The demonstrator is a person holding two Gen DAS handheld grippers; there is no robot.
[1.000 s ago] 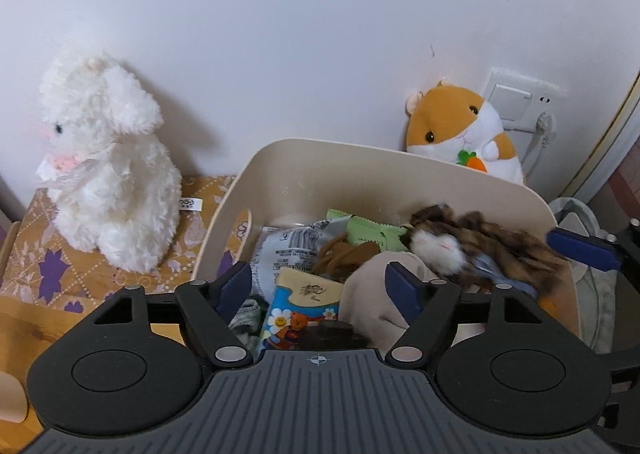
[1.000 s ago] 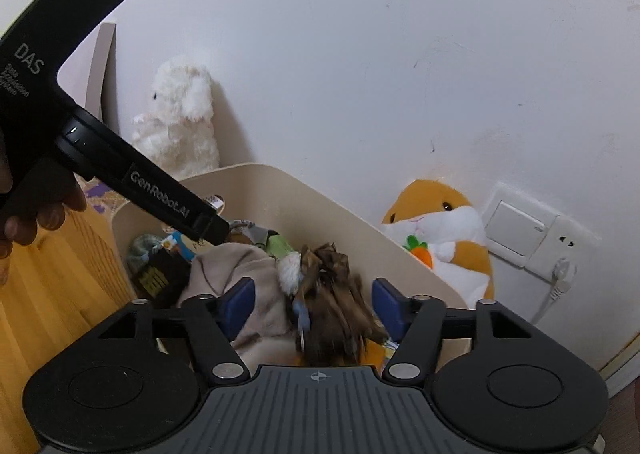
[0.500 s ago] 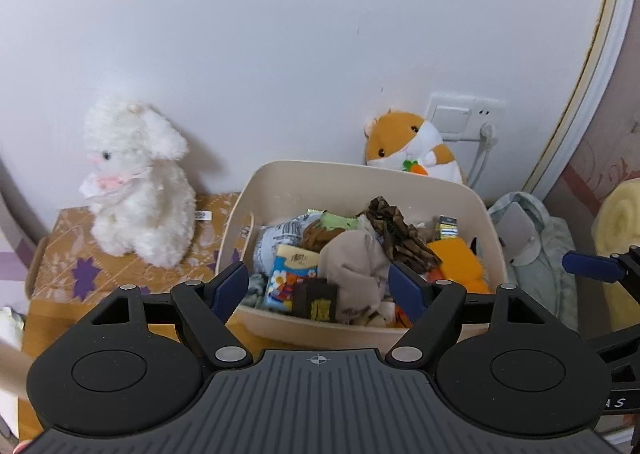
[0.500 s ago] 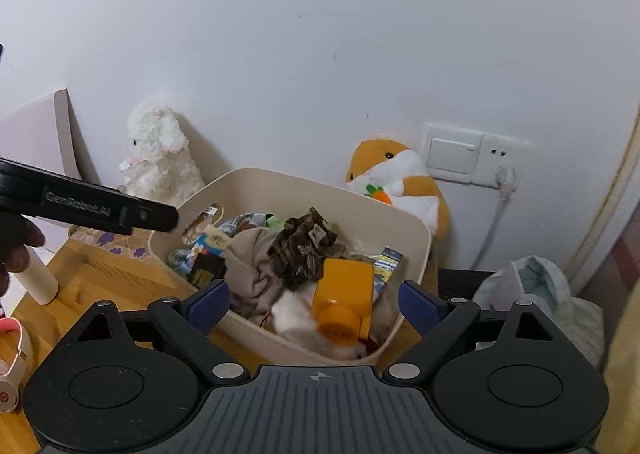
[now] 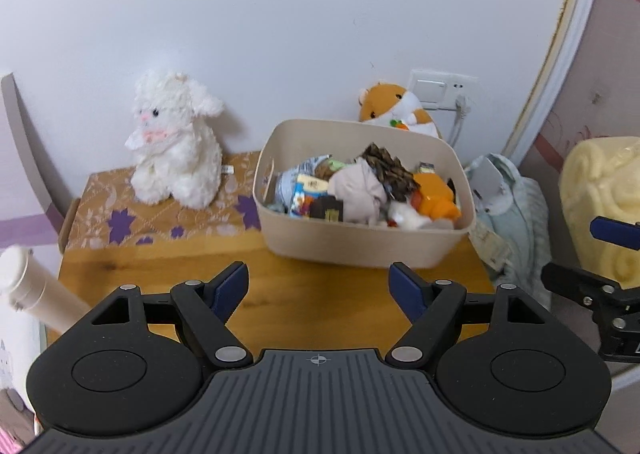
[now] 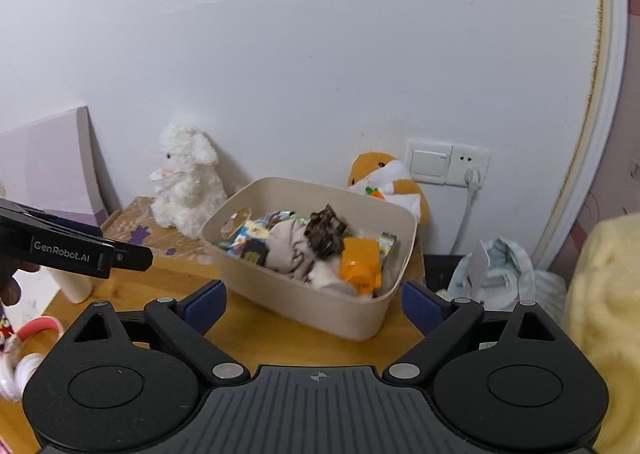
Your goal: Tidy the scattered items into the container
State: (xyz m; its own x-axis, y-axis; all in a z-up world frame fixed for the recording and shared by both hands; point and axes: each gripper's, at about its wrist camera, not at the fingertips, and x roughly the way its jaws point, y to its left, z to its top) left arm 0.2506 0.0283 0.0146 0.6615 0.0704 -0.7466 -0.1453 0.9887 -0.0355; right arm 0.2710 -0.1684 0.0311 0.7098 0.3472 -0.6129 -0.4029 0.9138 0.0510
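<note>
A beige plastic bin stands on the wooden table, filled with small items. On top lie a brown patterned scrunchie, a beige cloth, an orange piece and snack packets. My left gripper hovers open in front of the bin, well back from it, with nothing between its fingers. From the right wrist, the bin and scrunchie show again. My right gripper is open and empty too, apart from the bin. The left gripper juts in at that view's left edge.
A white lamb plush sits on a patterned box left of the bin. An orange hamster plush leans behind it by a wall socket. A white bottle, pink headphones, pale clothes and a yellow blanket flank the table.
Both grippers have drawn back and up from the bin. The right jaws widened, and the brown scrunchie that was between them now lies in the bin.
</note>
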